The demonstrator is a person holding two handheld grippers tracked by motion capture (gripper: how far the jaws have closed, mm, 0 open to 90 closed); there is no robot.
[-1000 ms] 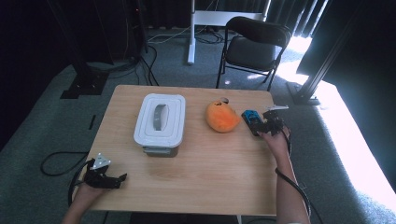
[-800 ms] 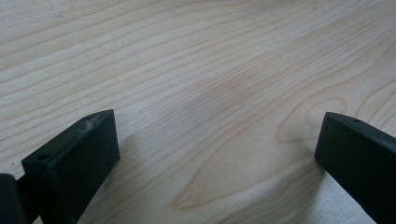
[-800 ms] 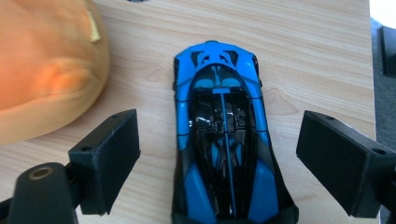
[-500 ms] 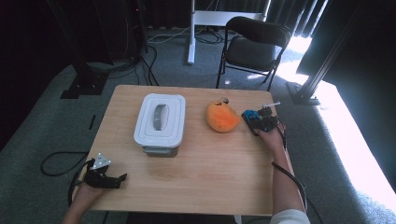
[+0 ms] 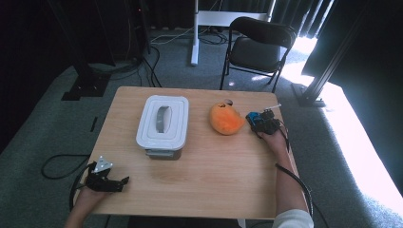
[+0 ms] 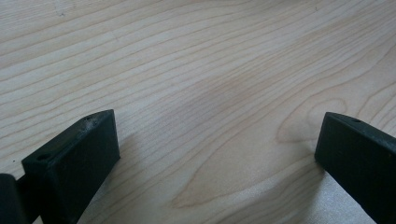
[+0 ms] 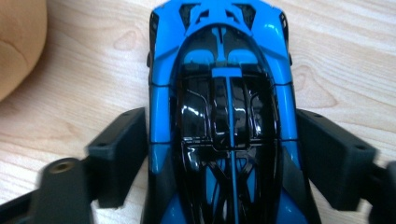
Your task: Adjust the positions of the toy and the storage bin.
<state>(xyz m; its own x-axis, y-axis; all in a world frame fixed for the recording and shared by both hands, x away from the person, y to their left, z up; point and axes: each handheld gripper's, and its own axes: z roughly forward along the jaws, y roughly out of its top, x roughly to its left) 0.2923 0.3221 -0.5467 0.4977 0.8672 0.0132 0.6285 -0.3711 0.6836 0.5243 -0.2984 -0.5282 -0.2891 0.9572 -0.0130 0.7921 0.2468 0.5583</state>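
A blue and black toy car (image 7: 224, 93) lies on the wooden table (image 5: 214, 175) at its right edge, just right of an orange plush toy (image 5: 226, 118). My right gripper (image 7: 222, 149) straddles the car, its jaws have just been closing, and both pads touch the car's sides. From above, the car (image 5: 253, 118) sits at the tip of the right gripper (image 5: 260, 124). My left gripper (image 5: 124, 183) rests at the table's near left corner. In the left gripper view the left gripper (image 6: 219, 154) is open over bare wood (image 6: 210, 70).
A white lidded container (image 5: 163, 121) with a grey handle stands left of centre on the table. The plush toy's edge (image 7: 18, 42) lies close to the car's left. A black folding chair (image 5: 259, 47) stands beyond the far table edge.
My right gripper has slid left and down onto the blue car, which now sits between its jaws. The left gripper, container and plush toy have stayed put.
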